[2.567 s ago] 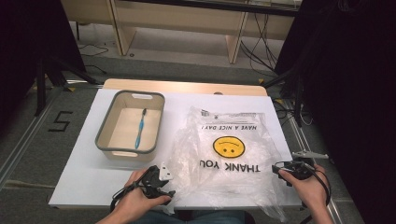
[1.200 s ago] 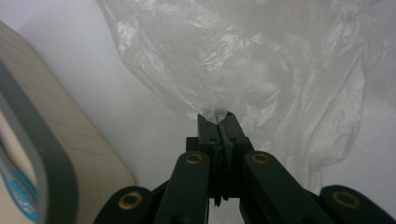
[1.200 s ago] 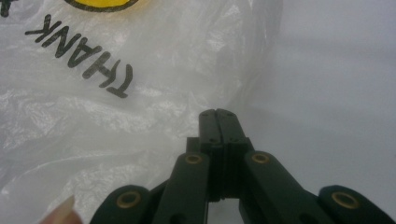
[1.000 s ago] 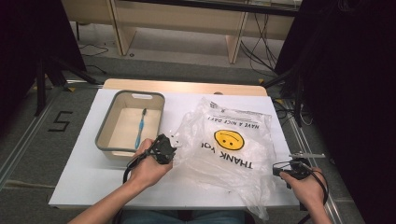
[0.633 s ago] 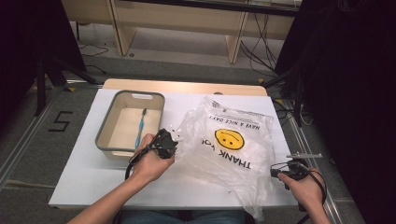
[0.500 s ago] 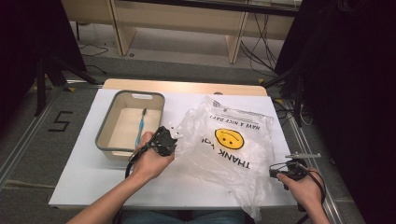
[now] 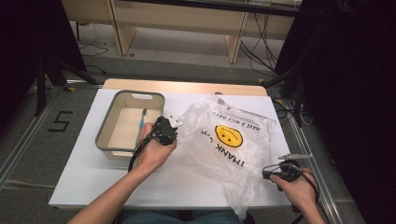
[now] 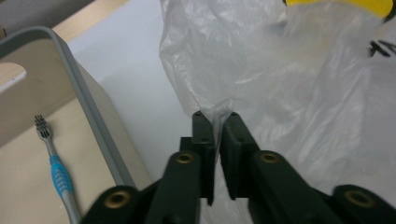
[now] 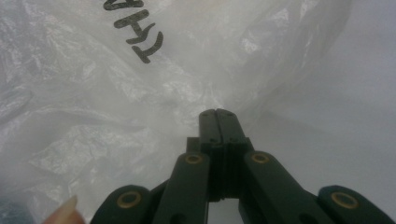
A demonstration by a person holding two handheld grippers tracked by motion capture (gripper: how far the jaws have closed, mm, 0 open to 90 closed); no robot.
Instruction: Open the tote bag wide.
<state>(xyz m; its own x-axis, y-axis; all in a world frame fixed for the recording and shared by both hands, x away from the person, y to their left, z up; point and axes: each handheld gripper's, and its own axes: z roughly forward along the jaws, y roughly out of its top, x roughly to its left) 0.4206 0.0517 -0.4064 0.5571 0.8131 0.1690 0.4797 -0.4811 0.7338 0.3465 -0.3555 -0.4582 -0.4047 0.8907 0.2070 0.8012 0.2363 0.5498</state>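
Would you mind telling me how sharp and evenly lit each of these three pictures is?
High view: the white table is brightly lit while the room around it falls dark; the picture is a little soft. Left gripper view: the toothbrush reads sharply, but the plastic bag close up is washed out. Right gripper view: the bag's lettering is blurred, and the film looks hazy.

Black two-jaw grippers point(image 7: 164, 130) – brass-ringed screws, trailing black cables – on bare forearms

Bright tabletop, dark surroundings, soft blur
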